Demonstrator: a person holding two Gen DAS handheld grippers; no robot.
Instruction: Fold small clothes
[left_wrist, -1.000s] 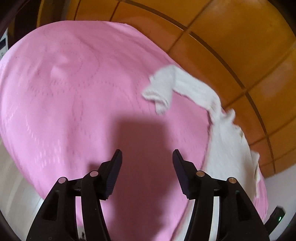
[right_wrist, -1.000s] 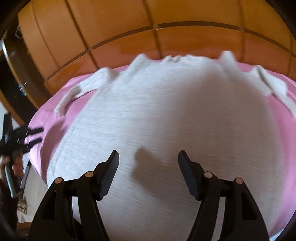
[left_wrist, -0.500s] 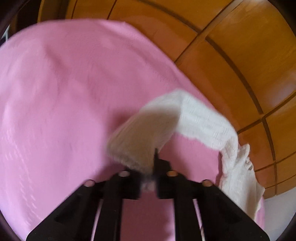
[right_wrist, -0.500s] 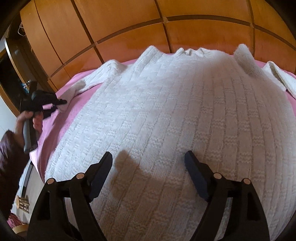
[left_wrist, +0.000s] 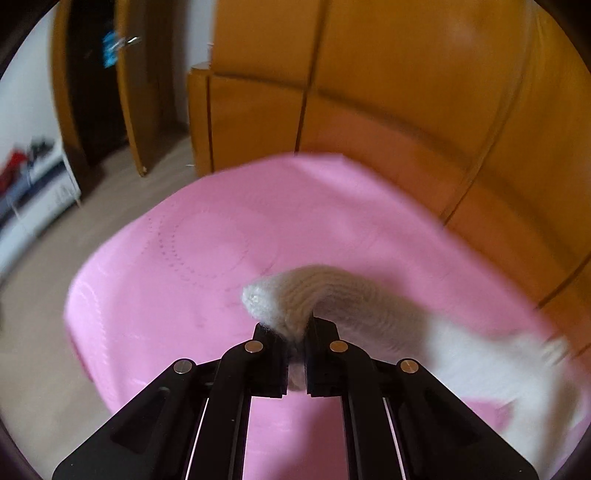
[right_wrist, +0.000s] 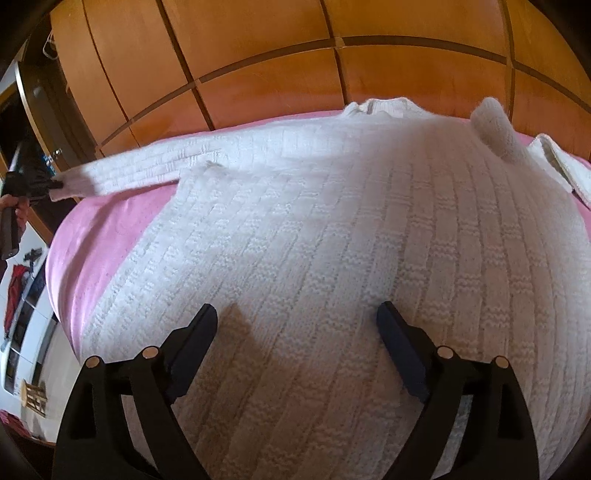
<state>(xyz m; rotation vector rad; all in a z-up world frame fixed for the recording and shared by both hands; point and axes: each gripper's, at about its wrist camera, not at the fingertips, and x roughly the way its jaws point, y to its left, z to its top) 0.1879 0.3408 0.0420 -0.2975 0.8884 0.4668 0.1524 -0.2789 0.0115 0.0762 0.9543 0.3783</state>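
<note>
A white knitted sweater (right_wrist: 351, 240) lies flat on a pink bedspread (right_wrist: 103, 236), collar toward the wooden wall. My left gripper (left_wrist: 295, 328) is shut on the cuff of the sweater's sleeve (left_wrist: 295, 295), which it holds lifted above the bedspread (left_wrist: 184, 280). In the right wrist view that sleeve (right_wrist: 147, 170) stretches out straight to the left, with the left gripper (right_wrist: 48, 184) at its end. My right gripper (right_wrist: 297, 317) hovers over the sweater's lower body, its jaws opening wide with nothing between them. The other sleeve (right_wrist: 557, 166) lies at the far right.
A wooden panelled wall (right_wrist: 295, 74) runs along the far side of the bed. The bed's left edge drops to the floor (left_wrist: 44, 266). A white shelf unit (right_wrist: 22, 325) and a dark doorway (left_wrist: 96, 92) stand to the left. A person's hand (right_wrist: 14, 210) holds the left gripper's handle.
The left gripper closed on the sleeve cuff, then lifted and pulled it outward, so the sleeve now stretches straight. The right gripper's jaws widened over the sweater's body.
</note>
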